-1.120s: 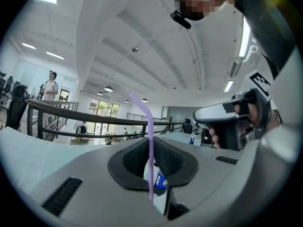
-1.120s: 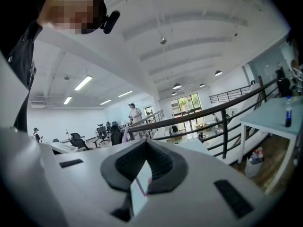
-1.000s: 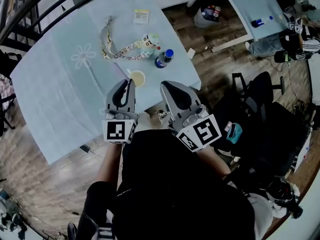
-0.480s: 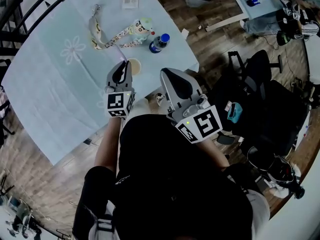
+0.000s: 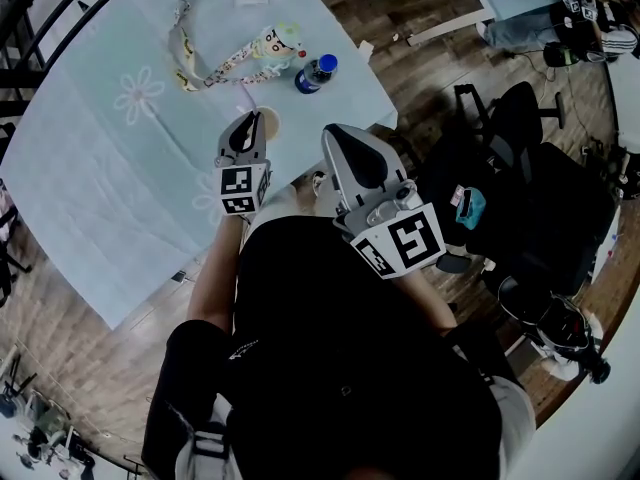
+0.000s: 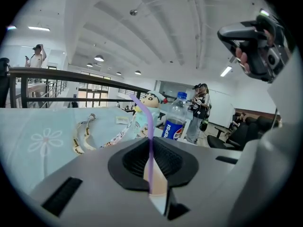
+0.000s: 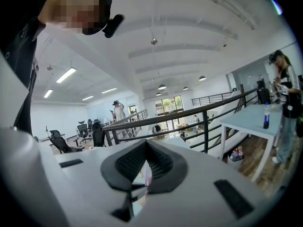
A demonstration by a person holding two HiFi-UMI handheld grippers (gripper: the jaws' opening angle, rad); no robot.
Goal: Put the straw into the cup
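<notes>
The left gripper (image 5: 252,121) is clenched on the purple straw (image 6: 150,143). The straw stands almost upright between the jaws, and its bent top leans off to the left above them. Through the gap under the jaws a beige surface shows right behind the straw's lower part, which I take to be the cup (image 5: 271,124). In the head view the cup sits on the worktop (image 5: 100,168), touching or just beside the left gripper's tip on its right side. No view shows whether the straw's lower end is already inside the rim.

The step in hand looks like the final approach: the straw is gripped and brought over the cup. The next move probably calls for centring the lower end over the mouth, lowering it straight down, and then opening the jaws so the straw rests against the rim.

The right gripper (image 5: 334,138) hangs beside the worktop's edge, near the cup, with its jaws drawn together on nothing.

Farther out on the worktop stand a cola bottle (image 5: 312,72) and a small doll (image 5: 276,43), with a lanyard (image 5: 200,63) trailing off to the left.
</notes>
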